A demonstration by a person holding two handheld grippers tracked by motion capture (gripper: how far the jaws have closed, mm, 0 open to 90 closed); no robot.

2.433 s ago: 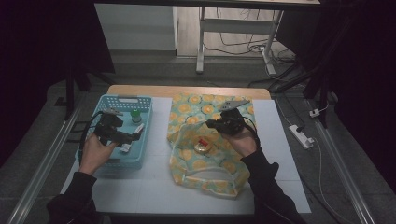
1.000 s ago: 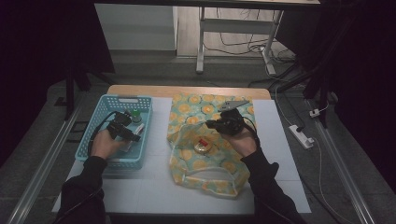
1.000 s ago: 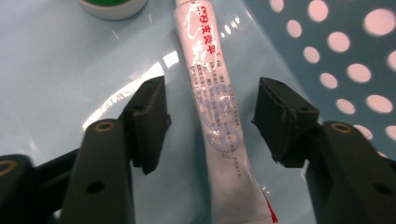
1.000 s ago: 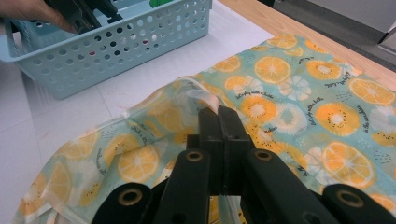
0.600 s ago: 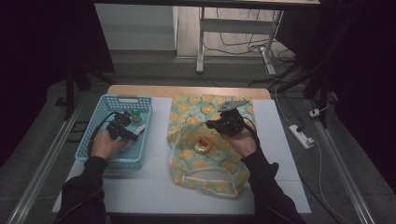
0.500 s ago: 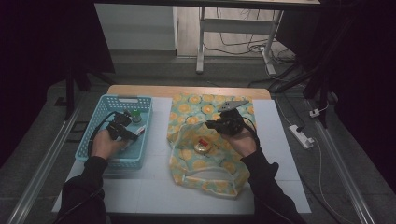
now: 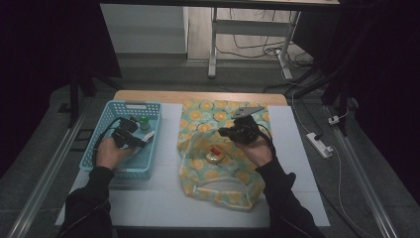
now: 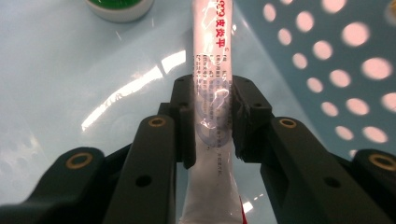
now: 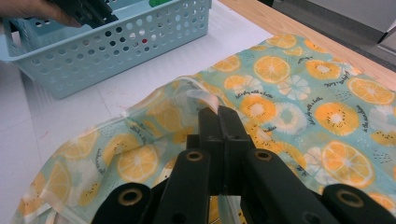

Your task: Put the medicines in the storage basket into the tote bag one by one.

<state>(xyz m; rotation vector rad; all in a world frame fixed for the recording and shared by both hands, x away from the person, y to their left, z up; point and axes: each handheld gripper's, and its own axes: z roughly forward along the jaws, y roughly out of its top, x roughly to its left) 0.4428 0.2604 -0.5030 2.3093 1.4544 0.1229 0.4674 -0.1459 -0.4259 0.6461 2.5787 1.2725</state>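
Low centre of left gripper view: left gripper [image 8: 212, 123], newly closed, clamped across a long white plastic sachet with red print [image 8: 210, 70], long axis running up the frame between the pads, on the pale blue perforated plastic basket [image 7: 115, 168] floor. Farther right in high view: right gripper [image 9: 219, 122] clenched on the orange-slice-print fabric bag [image 9: 289, 93] rim, unchanged.

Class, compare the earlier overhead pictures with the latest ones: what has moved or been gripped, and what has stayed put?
The left gripper moved forward inside the blue basket, and its jaws have just been closing onto a white tube. The right gripper stays clamped on the fruit-print bag's rim; the bag has not shifted.
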